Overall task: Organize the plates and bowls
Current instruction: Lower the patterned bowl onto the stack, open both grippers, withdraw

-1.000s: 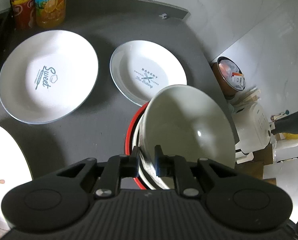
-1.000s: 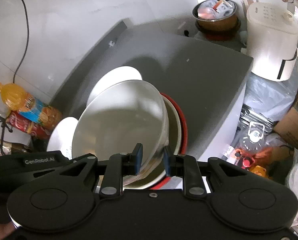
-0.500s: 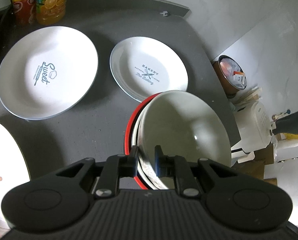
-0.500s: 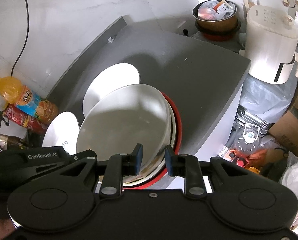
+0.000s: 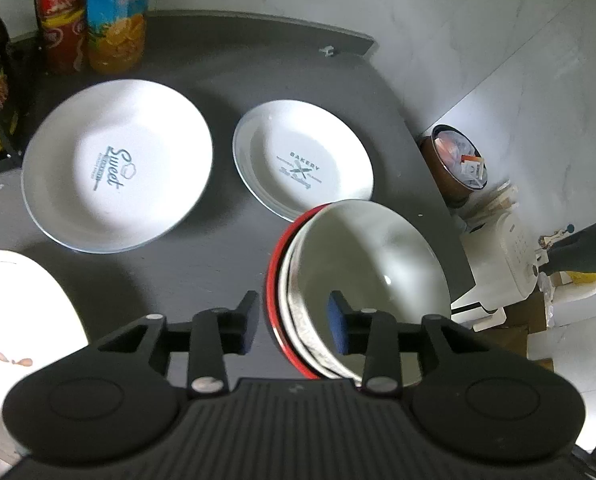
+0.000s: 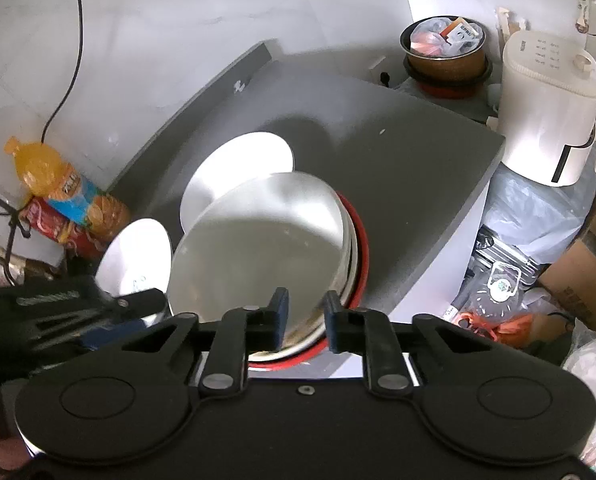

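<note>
Bowl stack [image 5: 362, 280] sits at the counter's [image 5: 202, 264] near right corner, both grippers spread around its rim, gripping nothing.

White bowl [image 6: 258, 248] nests in a second bowl inside a red one [image 5: 273, 280]. The left gripper [image 5: 292, 322] straddles the stack's near left rim, one finger outside the red wall, one inside the white bowl, gaps either side. The right gripper [image 6: 304, 322] straddles the near right rim, narrower, apparently not pinching. Bakery plate [image 5: 302, 160] lies just beyond the stack, Sweet plate [image 5: 116, 168] further left, a third plate [image 5: 14, 320] nearest left. For the plates, the left gripper is likely the closer.
</note>
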Available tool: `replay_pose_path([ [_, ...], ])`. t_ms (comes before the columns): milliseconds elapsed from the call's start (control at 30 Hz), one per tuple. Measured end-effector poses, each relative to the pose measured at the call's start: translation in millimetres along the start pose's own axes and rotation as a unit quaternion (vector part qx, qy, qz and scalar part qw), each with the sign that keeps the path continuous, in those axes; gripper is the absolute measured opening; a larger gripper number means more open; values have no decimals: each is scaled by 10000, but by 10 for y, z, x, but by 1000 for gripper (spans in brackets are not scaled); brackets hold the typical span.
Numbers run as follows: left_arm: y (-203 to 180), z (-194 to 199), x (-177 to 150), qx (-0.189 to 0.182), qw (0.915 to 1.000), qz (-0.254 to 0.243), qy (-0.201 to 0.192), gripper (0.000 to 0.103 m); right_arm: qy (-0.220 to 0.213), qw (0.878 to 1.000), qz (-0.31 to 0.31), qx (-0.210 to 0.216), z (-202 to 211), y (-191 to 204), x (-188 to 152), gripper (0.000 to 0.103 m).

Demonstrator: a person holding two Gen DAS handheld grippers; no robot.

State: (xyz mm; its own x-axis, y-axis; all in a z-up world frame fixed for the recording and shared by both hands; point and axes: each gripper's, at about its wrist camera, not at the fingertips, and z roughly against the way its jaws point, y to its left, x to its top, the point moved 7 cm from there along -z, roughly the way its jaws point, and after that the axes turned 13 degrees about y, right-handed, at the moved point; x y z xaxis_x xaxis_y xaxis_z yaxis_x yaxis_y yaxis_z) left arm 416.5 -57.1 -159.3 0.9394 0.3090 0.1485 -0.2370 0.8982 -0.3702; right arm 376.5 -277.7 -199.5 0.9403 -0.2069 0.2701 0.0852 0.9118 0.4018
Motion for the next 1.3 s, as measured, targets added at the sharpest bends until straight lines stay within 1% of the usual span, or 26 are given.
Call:
replay_pose_path([
  [100, 58, 66, -46, 39, 10000, -50, -43, 43, 31, 10000, -46, 20, -16, -21, -42, 14],
  [200, 149, 171, -112, -111, 9999, -16, -32, 44, 56, 10000, 12, -26, -17, -2, -86, 13],
  [333, 301, 345, -200, -124, 9998, 63, -154, 48, 114, 9999, 81, -26, -37, 29, -134, 13],
  [433, 405, 461, -279, -164, 9996, 138, -209, 50, 185, 9998, 105, -21, -44, 52, -169, 13],
  [500, 466, 538, -323, -113, 9995, 144, -267, 52, 240, 9996, 146, -4, -39, 90, -207, 14],
  [600, 578, 673, -405, 15, 9989, 192, -431, 60, 250, 9993, 280, 32, 9, 169, -262, 15],
  [667, 656, 745, -463, 88, 9986, 233, -472, 67, 260, 9988, 392, 107, 44, 235, -303, 19],
  [733, 726, 814, -521, 195, 9982, 234, -516, 70, 278, 9983, 488, 166, 77, 293, -332, 28],
  [800, 786, 870, -558, 289, 9978, 226, -555, 73, 274, 9973, 662, 189, 106, 374, -370, 31],
  [867, 836, 916, -598, 369, 9975, 223, -568, 76, 304, 9958, 829, 222, 125, 461, -409, 37],
  [933, 888, 955, -646, 403, 9973, 256, -563, 78, 302, 9941, 1011, 261, 156, 552, -445, 49],
  [1000, 944, 982, -697, 473, 9968, 262, -584, 79, 294, 9918, 1212, 274, 195, 640, -475, 55],
  [1133, 1074, 993, -764, 738, 9946, 312, -653, 82, 273, 9867, 1563, 342, 242, 813, -535, 71],
  [1233, 1197, 956, -834, 702, 9949, 459, -551, 82, 263, 9816, 1862, 324, 256, 943, -574, 79],
  [1300, 1269, 941, -892, 709, 9948, 534, -505, 82, 280, 9784, 2025, 320, 249, 1023, -608, 80],
])
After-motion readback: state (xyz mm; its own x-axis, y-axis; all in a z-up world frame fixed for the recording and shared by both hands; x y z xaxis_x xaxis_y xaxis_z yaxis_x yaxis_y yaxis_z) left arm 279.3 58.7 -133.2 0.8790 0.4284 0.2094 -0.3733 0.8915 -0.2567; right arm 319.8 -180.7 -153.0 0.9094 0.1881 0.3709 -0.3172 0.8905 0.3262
